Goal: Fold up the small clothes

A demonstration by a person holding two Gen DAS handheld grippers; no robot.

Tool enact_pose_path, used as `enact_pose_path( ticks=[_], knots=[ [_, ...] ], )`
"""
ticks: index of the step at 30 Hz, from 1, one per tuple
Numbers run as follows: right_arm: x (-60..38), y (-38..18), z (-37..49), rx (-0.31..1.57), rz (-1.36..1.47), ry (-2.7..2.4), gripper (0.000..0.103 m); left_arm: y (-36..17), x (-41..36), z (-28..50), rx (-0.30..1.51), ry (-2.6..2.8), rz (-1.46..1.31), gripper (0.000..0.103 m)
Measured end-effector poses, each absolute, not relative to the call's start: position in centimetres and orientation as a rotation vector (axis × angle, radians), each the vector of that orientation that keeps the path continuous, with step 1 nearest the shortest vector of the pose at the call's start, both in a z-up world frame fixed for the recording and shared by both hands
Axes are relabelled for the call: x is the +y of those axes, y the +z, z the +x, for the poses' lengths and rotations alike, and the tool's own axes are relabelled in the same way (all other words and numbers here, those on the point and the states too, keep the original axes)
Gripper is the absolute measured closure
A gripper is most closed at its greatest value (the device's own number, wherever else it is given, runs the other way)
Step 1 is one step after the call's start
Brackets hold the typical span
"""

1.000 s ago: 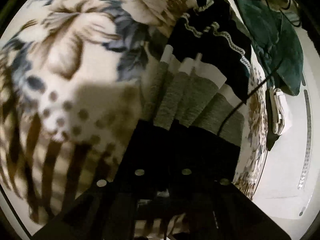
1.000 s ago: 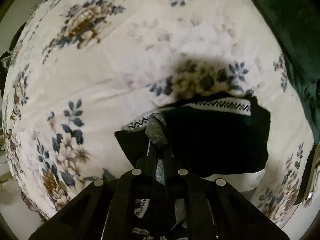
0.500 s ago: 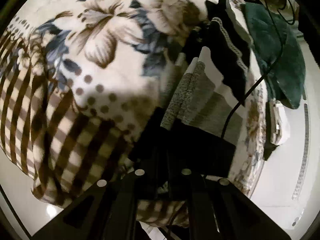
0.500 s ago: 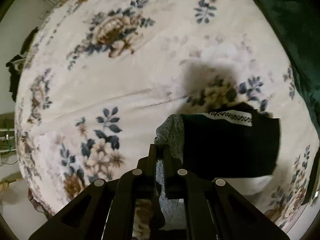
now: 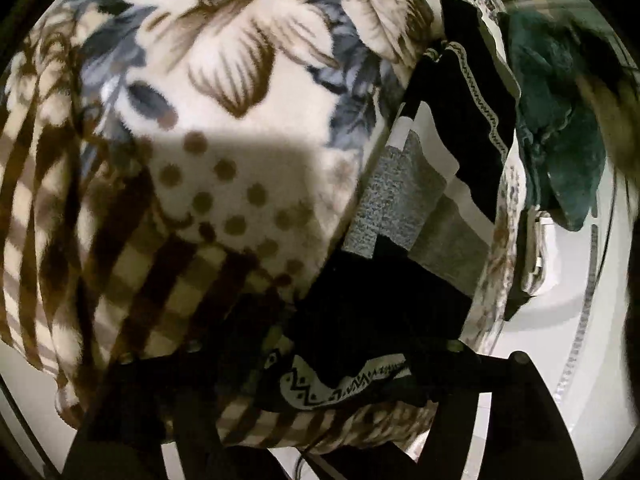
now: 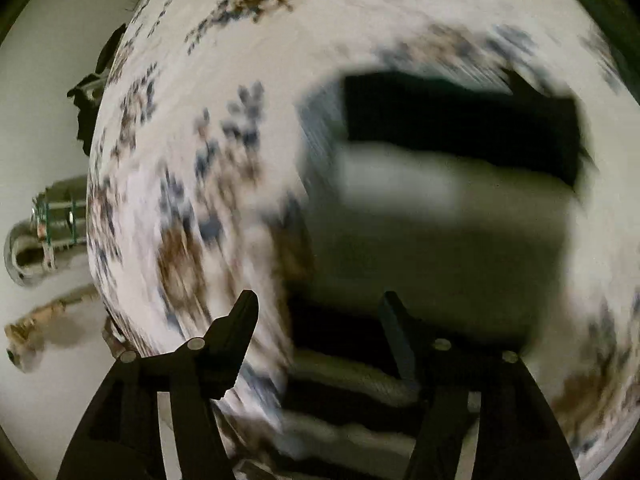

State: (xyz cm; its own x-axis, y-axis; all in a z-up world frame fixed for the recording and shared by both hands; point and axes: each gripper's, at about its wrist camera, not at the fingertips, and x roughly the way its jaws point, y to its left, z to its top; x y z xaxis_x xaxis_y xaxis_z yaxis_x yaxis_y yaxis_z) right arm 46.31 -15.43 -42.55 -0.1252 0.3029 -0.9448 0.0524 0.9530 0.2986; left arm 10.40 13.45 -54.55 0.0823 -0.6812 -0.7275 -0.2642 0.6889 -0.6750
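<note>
Covering the bed, the blanket (image 5: 240, 80) fills the left of the left wrist view with large brown and blue-grey flowers, then brown dots, then a brown check near its lower edge. A shadow crosses its middle. Right of the flowers lies the garment (image 5: 404, 200), a knit piece in bands of black, white and grey, running from the upper right down toward the camera. A patterned trim edges its far black part. The left tongs (image 5: 352, 344) stand spread wide around its near black end, and a zigzag-patterned cuff (image 5: 320, 384) lies between the fingers; I cannot tell whether either finger touches the cloth. Further right, a dark green cloth (image 5: 560, 128) lies beside the garment near the blanket's edge, with pale floor (image 5: 560, 340) below it.

In the right wrist view, heavily blurred, pale floor (image 6: 40, 120) and some unclear grey items show at the far left. The blanket (image 6: 240, 140) spreads across the middle. The right tongs (image 6: 320, 320) are spread wide and grip nothing, their fingers (image 6: 240, 320) dark at the bottom. Between and beyond them lies the garment (image 6: 460, 128), its black band far, then white and grey bands nearer. More folded cloth lies just under the tongs, too smeared to read.
</note>
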Motion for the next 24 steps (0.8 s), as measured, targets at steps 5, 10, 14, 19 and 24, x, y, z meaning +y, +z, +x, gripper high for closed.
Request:
enact_pose_path(
  ticks=[5,10,14,19,24],
  knots=[
    [-21.1,-43.9,29.5,1.82,0.271,0.088,0.035,-54.7,12.9,11.1,1.528,-0.432,-0.796,0.036],
    [-23.8,-50.1,14.8,1.992,0.51,-0.031,0.035,-55.6,10.2,11.1,1.583,-0.491,-0.648,0.039],
    [-23.3,-52.7,8.4,1.961,0.676,-0.026,0.064,-56.2,9.4,10.2,1.608,-0.481,-0.583,0.083],
    [-22.5,-52.0,4.5,1.862,0.685,-0.075,0.097,-54.9,9.8,9.4,1.586,-0.463,-0.526,0.09],
    [-24.2,-51.8,1.6,1.838,0.726,-0.111,0.098,-55.3,8.8,9.3,1.596,-0.452,-0.431,0.09]
  ],
)
